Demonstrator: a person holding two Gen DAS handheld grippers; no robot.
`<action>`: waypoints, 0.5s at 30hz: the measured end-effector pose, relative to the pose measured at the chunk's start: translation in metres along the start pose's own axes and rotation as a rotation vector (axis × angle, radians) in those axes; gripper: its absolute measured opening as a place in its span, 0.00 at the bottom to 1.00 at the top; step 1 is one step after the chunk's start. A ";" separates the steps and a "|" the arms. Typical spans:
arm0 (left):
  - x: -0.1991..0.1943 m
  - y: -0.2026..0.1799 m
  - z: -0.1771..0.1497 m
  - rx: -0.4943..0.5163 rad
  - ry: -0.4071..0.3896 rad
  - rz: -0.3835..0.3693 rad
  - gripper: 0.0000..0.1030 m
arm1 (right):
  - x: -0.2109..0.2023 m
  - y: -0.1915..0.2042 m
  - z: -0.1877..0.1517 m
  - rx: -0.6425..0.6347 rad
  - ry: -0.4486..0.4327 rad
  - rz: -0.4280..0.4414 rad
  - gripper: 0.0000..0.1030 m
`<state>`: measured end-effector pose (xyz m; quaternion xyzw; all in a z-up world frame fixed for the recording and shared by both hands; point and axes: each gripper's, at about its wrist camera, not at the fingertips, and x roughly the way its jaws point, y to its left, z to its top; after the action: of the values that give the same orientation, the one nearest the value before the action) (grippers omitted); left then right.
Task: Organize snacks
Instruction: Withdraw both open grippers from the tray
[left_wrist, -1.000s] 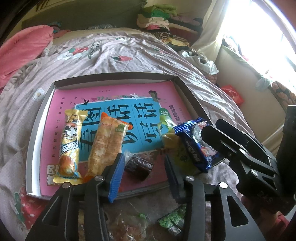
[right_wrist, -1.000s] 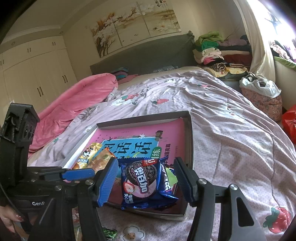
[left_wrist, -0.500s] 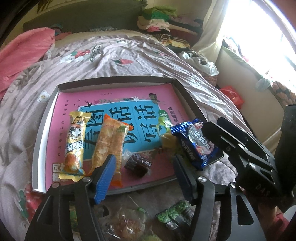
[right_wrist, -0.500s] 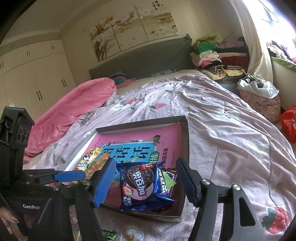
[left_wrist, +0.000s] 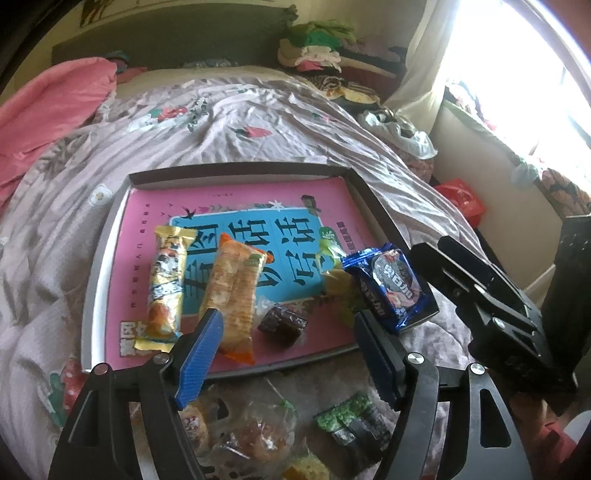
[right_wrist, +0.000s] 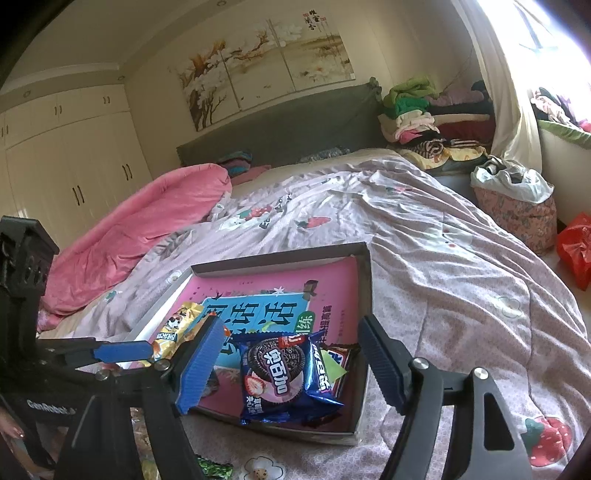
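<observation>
The left tool (left_wrist: 288, 350) hangs with its blue-padded jaws spread and nothing between the pads; they have just been opening, and the small dark brown snack (left_wrist: 282, 324) lies free on the pink cover inside the shallow box (left_wrist: 236, 173), just beyond the gap between the jaws. The right tool (right_wrist: 291, 363) is likewise released, its jaws having just been widening, and the blue cookie pack (right_wrist: 279, 376) sits in line with its gap, resting in the near right corner of the box with no pad pressing on it. To my eye both snacks are set down, so the coming move likely turns on what remains outside the box. From the left tool, the unsorted pieces lie nearer than the box and below the jaws: a clear crinkled bag (left_wrist: 255, 432) directly under the tool, and a green pea packet (left_wrist: 351, 417) a little to the right under the right-hand jaw, its long axis running diagonally from near right to far left. Both rest on the bed (left_wrist: 258, 110), close to the box's near wall. The left tool seems the better placed for either one, needing to draw back and dip. Farther off in the box, the gold bar (left_wrist: 166, 284) and orange cracker pack (left_wrist: 234, 295) lie side by side, lengthwise near to far.
</observation>
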<state>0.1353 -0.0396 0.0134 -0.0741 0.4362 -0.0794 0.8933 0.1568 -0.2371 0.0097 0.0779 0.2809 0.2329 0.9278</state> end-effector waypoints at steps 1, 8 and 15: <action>-0.001 0.001 0.000 -0.001 -0.004 0.001 0.73 | 0.000 0.000 0.000 0.000 0.000 0.001 0.74; -0.012 0.011 0.001 -0.026 -0.021 0.009 0.74 | -0.001 0.001 0.000 -0.002 -0.002 -0.001 0.74; -0.017 0.017 -0.003 -0.045 -0.027 0.011 0.74 | -0.003 0.003 0.001 -0.011 -0.002 0.002 0.76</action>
<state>0.1243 -0.0194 0.0213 -0.0927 0.4263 -0.0636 0.8976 0.1539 -0.2362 0.0128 0.0735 0.2785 0.2353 0.9283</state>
